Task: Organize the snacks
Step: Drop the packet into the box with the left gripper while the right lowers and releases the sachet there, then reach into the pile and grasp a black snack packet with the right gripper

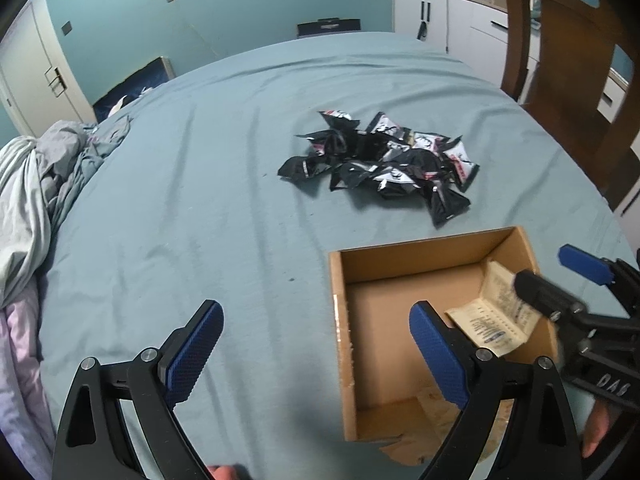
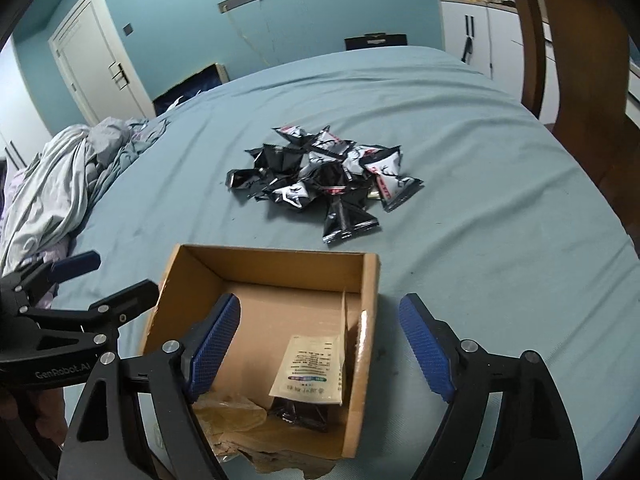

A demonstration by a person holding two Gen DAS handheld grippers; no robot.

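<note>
Cardboard box [image 2: 370, 300], brown, open-topped, set on a pale blue-green bed sheet [image 1: 180, 200] near the viewer. The right wrist view looks down into it and shows a white printed paper sachet [image 2: 310, 364] leaning against the box's right inner wall, with a small black glossy snack packet [image 2: 298, 414] lying partly under it on the box floor; crumpled brown tape or film [image 2: 228, 408] lies at the torn near edge. The left wrist view shows the sachet [image 1: 492, 316] only, part hidden by the right gripper [image 1: 560, 276], and not the black packet.

Snack packets, heap of [image 1: 384, 160], black and silver-white foil pouches with red marks, piled loosely on the sheet beyond the box, apart from it. One black pouch [image 2: 348, 220] lies at the heap's near edge, closest to the box.

Left gripper [image 1: 316, 352], black frame with blue textured pads, jaws wide, nothing between them; one finger over bare sheet, the other over the box's interior. In the right wrist view it sits just beside the box's left wall. Right gripper, same make, jaws wide apart with nothing clamped; its left finger is over the box interior, its right finger over the sheet outside the box's right wall. Fingertips of a hand [image 1: 596, 428] show behind it.

Surroundings: rumpled grey-blue bedding [image 1: 52, 176] bunched at the left of the bed; wooden chair [image 1: 568, 72] at the right; white cabinets [image 1: 448, 16] beyond; teal wall with a white door [image 2: 96, 56] at the left.
</note>
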